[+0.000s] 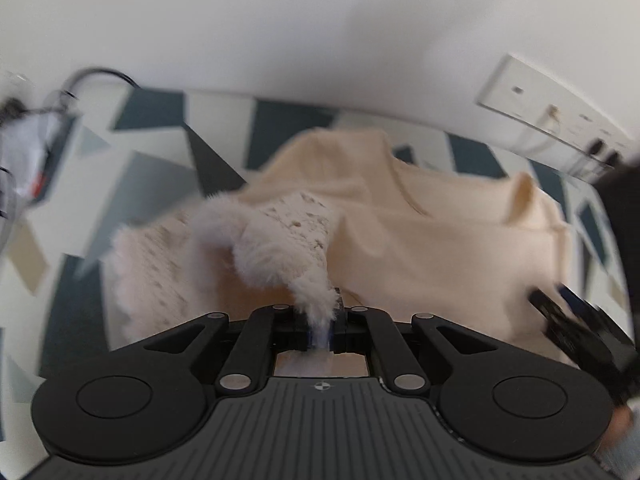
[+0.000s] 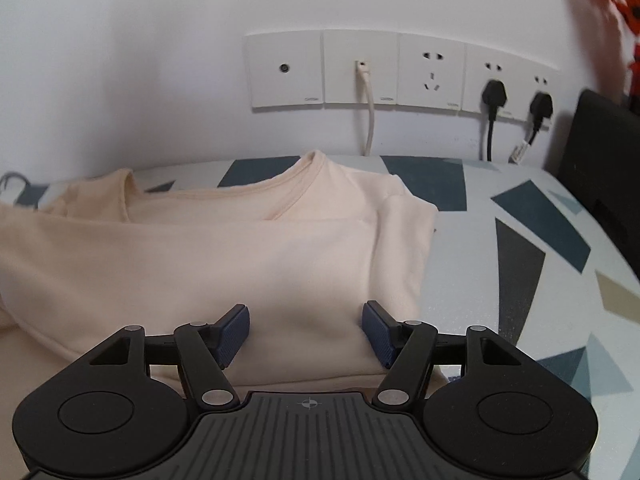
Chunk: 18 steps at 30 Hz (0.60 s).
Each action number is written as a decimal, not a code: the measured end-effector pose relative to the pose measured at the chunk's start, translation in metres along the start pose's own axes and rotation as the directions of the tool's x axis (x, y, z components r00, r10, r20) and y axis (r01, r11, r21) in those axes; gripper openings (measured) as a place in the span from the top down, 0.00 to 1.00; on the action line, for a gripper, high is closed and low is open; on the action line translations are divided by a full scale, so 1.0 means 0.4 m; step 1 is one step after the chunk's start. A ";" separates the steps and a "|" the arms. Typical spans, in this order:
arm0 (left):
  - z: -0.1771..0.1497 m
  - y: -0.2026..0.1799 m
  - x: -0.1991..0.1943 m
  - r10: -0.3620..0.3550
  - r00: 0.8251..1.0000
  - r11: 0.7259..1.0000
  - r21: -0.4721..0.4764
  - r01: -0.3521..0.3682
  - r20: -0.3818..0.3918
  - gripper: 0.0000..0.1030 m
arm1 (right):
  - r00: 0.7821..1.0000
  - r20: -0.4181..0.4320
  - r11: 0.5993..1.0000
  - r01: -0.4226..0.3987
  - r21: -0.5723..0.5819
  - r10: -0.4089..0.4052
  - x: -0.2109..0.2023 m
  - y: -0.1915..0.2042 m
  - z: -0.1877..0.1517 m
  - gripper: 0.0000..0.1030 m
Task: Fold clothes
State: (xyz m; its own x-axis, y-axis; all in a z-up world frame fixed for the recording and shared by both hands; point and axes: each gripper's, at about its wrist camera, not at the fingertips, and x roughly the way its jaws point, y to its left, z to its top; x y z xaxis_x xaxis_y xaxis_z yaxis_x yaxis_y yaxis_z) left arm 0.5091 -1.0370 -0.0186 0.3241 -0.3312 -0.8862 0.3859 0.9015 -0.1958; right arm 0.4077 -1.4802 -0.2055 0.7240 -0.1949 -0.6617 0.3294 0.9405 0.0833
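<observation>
A cream shirt (image 2: 224, 256) lies partly folded on the patterned table, neckline (image 2: 280, 196) toward the wall. It also shows in the left wrist view (image 1: 432, 248). My left gripper (image 1: 320, 324) is shut on the shirt's fluffy white trim (image 1: 272, 248), beside a lacy knit part (image 1: 296, 216), and holds it lifted. My right gripper (image 2: 306, 332) is open just above the shirt's near folded edge, one pad (image 2: 234, 328) on each side of the cloth. It appears blurred at the right of the left wrist view (image 1: 580, 320).
The table (image 2: 520, 240) has a blue, grey and white geometric pattern. A row of wall sockets (image 2: 400, 72) holds a white cable and two black plugs. A black object (image 2: 600, 160) stands at the far right. Cables and clutter (image 1: 36, 148) lie at the left.
</observation>
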 end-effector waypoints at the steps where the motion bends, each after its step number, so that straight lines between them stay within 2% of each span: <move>1: -0.003 0.005 0.001 -0.024 1.000 1.000 0.014 0.024 -0.016 0.89 | 1.000 0.006 1.000 -0.006 -0.002 0.006 -0.008 0.002 0.001 0.43; 2: -0.007 0.009 0.002 -0.047 0.998 0.998 0.028 0.048 -0.033 0.89 | 1.000 0.013 1.000 -0.012 -0.004 0.012 -0.016 0.005 0.002 0.43; 3: -0.011 0.011 0.002 -0.041 0.998 0.998 0.047 0.043 -0.042 0.86 | 1.000 0.019 1.000 -0.018 -0.007 0.018 -0.023 0.007 0.003 0.43; 5: -0.020 0.016 0.005 -0.032 0.998 0.996 0.083 0.037 -0.063 0.74 | 0.999 0.032 1.000 -0.029 -0.011 0.030 -0.039 0.012 0.005 0.42; 7: -0.032 0.020 0.011 -0.025 0.996 0.992 0.120 0.036 -0.088 0.32 | 0.998 0.044 0.999 -0.041 -0.016 0.042 -0.055 0.017 0.007 0.42; 8: -0.042 0.019 0.015 -0.018 0.996 0.988 0.149 0.031 -0.091 0.30 | 0.998 0.050 0.999 -0.047 -0.018 0.048 -0.063 0.019 0.008 0.40; 9: -0.054 0.016 0.019 -0.005 0.996 0.983 0.181 0.021 -0.089 0.31 | 0.997 0.057 0.998 -0.053 -0.021 0.054 -0.070 0.021 0.009 0.34; 11: -0.074 0.013 0.030 0.024 0.996 0.972 0.236 -0.003 -0.083 0.35 | 0.995 0.056 0.995 -0.073 -0.067 0.077 -0.084 0.043 0.000 0.32; 13: -0.087 0.008 0.034 0.065 0.996 0.961 0.273 -0.047 -0.056 0.75 | 0.994 0.033 0.987 -0.097 -0.130 0.102 -0.086 0.074 -0.018 0.30; 16: -0.090 0.012 0.024 0.079 0.997 0.951 0.302 -0.070 -0.019 0.87 | 0.993 -0.009 0.968 -0.114 -0.224 0.115 -0.074 0.122 -0.051 0.30; 18: -0.089 0.008 -0.001 0.108 0.994 0.931 0.347 -0.112 0.032 0.88 | 0.992 -0.034 0.954 -0.129 -0.272 0.124 -0.062 0.148 -0.066 0.29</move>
State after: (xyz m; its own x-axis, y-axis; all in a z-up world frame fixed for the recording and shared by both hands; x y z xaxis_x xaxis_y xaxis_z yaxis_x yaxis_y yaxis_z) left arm 0.4795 -1.0243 -0.0339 0.3916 -0.2412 -0.8880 0.6226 0.7800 0.0627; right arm 0.3933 -1.4123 -0.2037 0.7380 -0.0667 -0.6715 0.0556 0.9977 -0.0380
